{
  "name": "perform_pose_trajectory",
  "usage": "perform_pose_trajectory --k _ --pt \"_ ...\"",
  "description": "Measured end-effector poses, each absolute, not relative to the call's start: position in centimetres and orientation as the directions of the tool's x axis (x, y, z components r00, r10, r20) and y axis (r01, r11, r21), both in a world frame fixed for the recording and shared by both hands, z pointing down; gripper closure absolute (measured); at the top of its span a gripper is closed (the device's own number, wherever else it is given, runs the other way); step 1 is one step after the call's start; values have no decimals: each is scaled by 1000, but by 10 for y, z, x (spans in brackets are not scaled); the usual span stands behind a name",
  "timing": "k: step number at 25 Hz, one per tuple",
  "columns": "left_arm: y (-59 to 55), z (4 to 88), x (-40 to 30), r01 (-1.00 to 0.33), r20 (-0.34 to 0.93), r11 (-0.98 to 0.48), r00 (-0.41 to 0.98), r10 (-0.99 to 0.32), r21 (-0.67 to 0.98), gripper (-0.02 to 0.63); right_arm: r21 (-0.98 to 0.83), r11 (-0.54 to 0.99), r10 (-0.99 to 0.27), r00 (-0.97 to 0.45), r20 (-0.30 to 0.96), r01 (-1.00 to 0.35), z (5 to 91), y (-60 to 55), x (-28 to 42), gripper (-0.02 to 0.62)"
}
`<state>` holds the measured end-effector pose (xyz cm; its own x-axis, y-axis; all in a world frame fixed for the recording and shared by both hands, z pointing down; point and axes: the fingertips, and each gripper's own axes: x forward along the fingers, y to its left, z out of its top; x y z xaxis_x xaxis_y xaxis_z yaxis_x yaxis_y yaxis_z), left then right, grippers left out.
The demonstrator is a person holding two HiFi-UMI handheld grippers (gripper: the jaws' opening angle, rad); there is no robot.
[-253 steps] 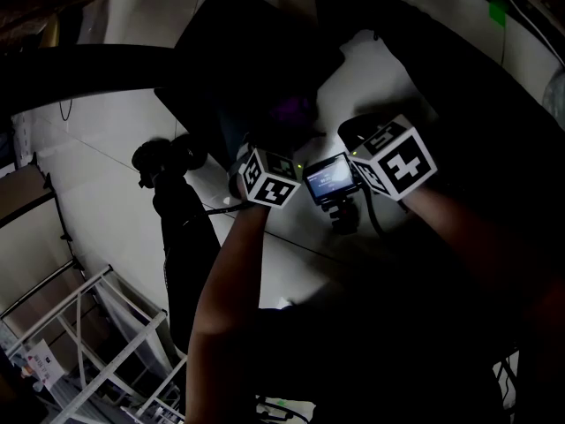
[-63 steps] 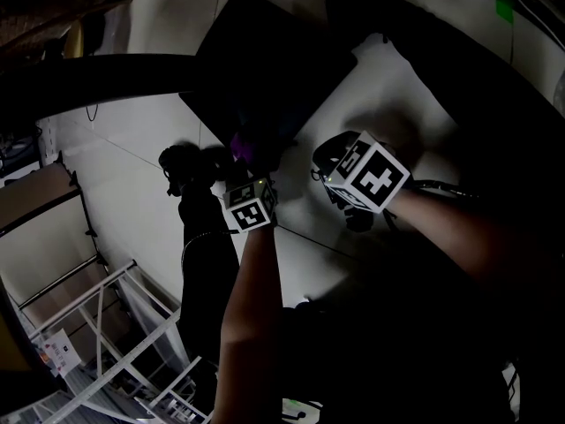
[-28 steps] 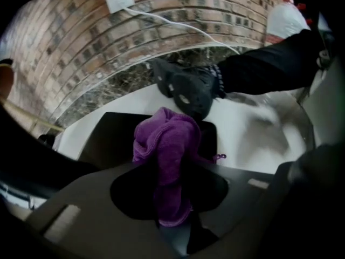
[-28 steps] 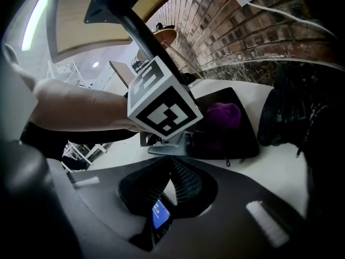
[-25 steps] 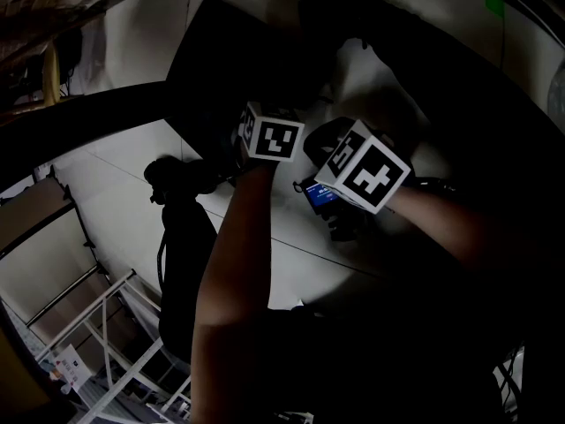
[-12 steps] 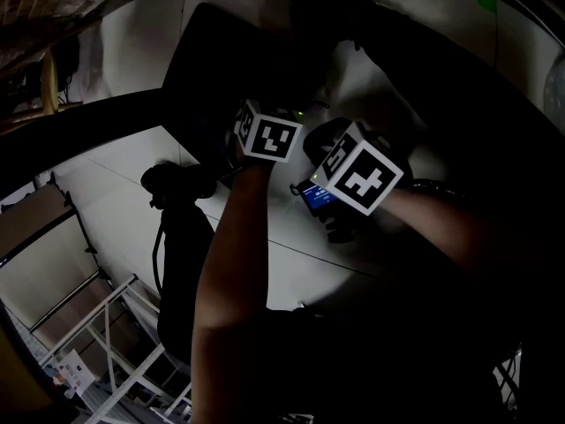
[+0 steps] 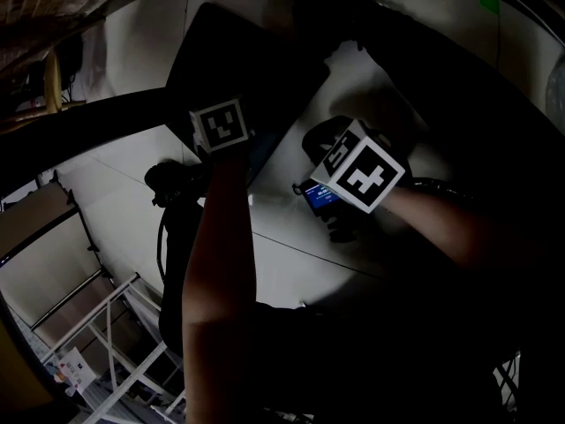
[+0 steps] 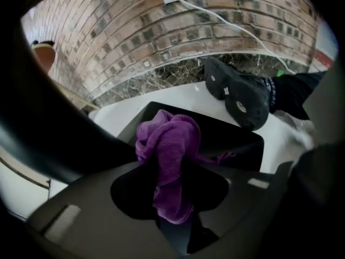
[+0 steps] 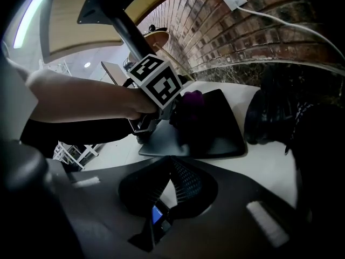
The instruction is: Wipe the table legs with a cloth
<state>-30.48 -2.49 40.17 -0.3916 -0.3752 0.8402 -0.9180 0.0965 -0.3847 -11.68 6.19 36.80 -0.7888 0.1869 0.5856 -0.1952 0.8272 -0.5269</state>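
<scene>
Right gripper (image 9: 171, 163) jaws together — cloth (image 9: 192, 98) ahead.

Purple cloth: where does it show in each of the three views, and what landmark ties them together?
Left gripper view: purple cloth at centre, clamped in the left gripper.
Right gripper view: upper middle, just right of that gripper's marker cube, over the black base plate.
Head view: not made out; too dark.
Shared landmark: the black base plate, in all three views.
</scene>
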Motion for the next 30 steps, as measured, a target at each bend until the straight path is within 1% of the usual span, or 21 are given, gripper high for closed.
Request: perform_pose_trajectory --k 2,5,9,18,22,24,26,28,30 --pt "-34 403 -298 -914 827 53 -388 -407 -402 485 -532 823 187 -791 583 -198 368 61 -117 593" --pt "-49 411 -274 -926 843 -59 -312 -439 -373 488 -539 817 183 -793 581 -206 368 59 -117 594" --pt "-66 425 -238 -946 892 -163 -194 -409 -281 488 -543 812 180 -795 579 -212 369 56 -118 594" --pt "-78 445 -193 -968 933 -213 -49 -356 -133 488 -548 808 185 -790 584 -215 374 57 -116 594" --pt "-81 449 -178 -958 931 -265 -9 -365 -112 488 -548 809 193 -786 588 -211 376 60 -117 594" --pt "-81 449 -176 -952 926 -281 -7 -378 -122 485 -547 810 193 -785 589 -212 376 60 -117 594" --pt "-81 446 -181 -945 918 -286 -34 -396 -158 485 -546 810 189 -786 589 -214 376 58 -117 594" --pt "-81 438 -198 -937 902 -254 -119 -414 -241 483 -545 811 186 -788 587 -215 375 56 -117 594" --pt "-78 425 -226 -923 870 -184 -233 -435 -339 483 -542 813 186 -788 586 -212 375 55 -117 594"
